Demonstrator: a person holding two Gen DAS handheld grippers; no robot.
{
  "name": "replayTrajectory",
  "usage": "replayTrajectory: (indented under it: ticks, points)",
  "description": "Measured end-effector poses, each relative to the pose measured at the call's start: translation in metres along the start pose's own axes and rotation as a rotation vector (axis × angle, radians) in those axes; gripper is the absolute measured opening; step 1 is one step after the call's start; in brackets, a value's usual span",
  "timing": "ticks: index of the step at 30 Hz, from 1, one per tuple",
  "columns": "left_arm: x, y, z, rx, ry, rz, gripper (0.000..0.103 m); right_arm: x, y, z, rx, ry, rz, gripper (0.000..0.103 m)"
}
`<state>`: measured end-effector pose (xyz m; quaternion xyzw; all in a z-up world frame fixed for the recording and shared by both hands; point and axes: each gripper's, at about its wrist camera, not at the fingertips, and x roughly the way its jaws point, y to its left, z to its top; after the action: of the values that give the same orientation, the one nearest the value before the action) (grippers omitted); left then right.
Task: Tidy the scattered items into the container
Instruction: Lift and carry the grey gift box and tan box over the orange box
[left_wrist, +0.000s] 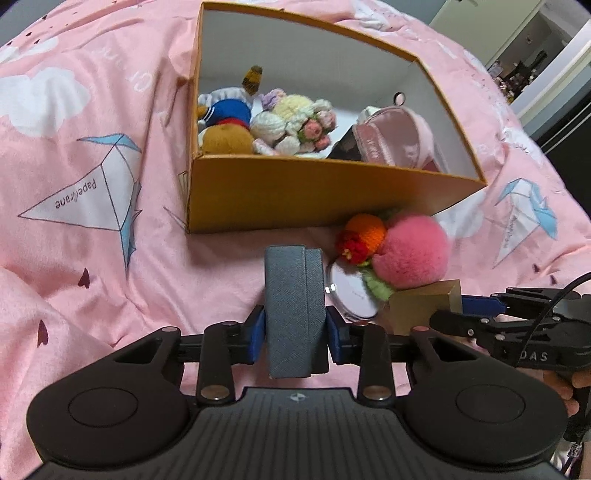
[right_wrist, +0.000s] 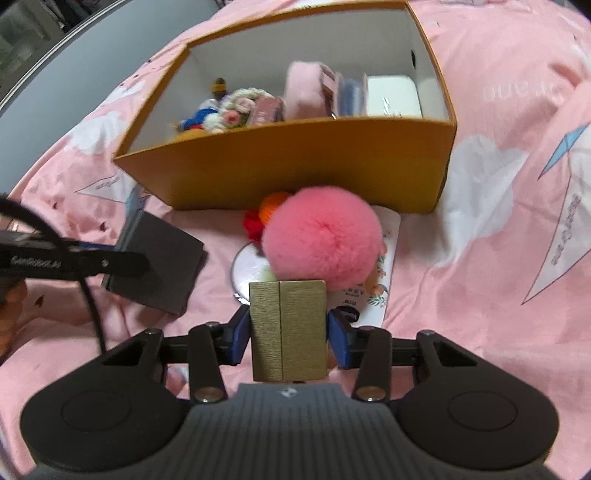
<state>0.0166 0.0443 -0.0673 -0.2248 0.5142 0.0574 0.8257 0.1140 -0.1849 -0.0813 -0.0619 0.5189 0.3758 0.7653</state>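
An orange cardboard box (left_wrist: 295, 188) with white inner walls stands on the pink bed; it also shows in the right wrist view (right_wrist: 295, 170). It holds knitted toys (left_wrist: 266, 122) and a pink pouch (left_wrist: 391, 136). My left gripper (left_wrist: 295, 328) is shut on a grey-blue box (left_wrist: 293, 310), in front of the container. My right gripper (right_wrist: 288, 332) is shut on a small gold box (right_wrist: 288, 328), also seen in the left wrist view (left_wrist: 424, 306). In front of the container lie a pink pompom (right_wrist: 321, 240), an orange-red knitted charm (left_wrist: 362, 232), a round white tin (left_wrist: 351, 291) and a printed sachet (right_wrist: 384, 273).
The pink bedspread (left_wrist: 92, 221) with paper-crane prints is rumpled around the box. The right gripper's body (left_wrist: 517, 332) sits close at the left gripper's right. A room doorway (left_wrist: 517, 55) shows at the far right.
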Motion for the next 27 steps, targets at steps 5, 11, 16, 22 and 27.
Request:
replayTrajectory:
  ticks: [5,11,16,22,27]
  points:
    - [-0.017,-0.008,0.003,0.028,-0.021,-0.078,0.038,-0.025,0.014,0.004,-0.070,-0.031,-0.002,0.047]
    - [-0.045,-0.028,0.009,0.124,-0.087,-0.104,0.038,-0.054,0.025,0.017,-0.107,-0.096,0.030,0.047]
    - [-0.064,-0.040,0.024,0.158,-0.131,-0.146,0.038,-0.076,0.027,0.037,-0.111,-0.169,0.040,0.047]
    - [-0.082,-0.051,0.051,0.195,-0.217,-0.156,0.038,-0.097,0.026,0.061,-0.118,-0.259,0.022,0.047]
    - [-0.087,-0.054,0.081,0.215,-0.273,-0.143,0.038,-0.106,0.018,0.084,-0.113,-0.334,-0.018,0.047]
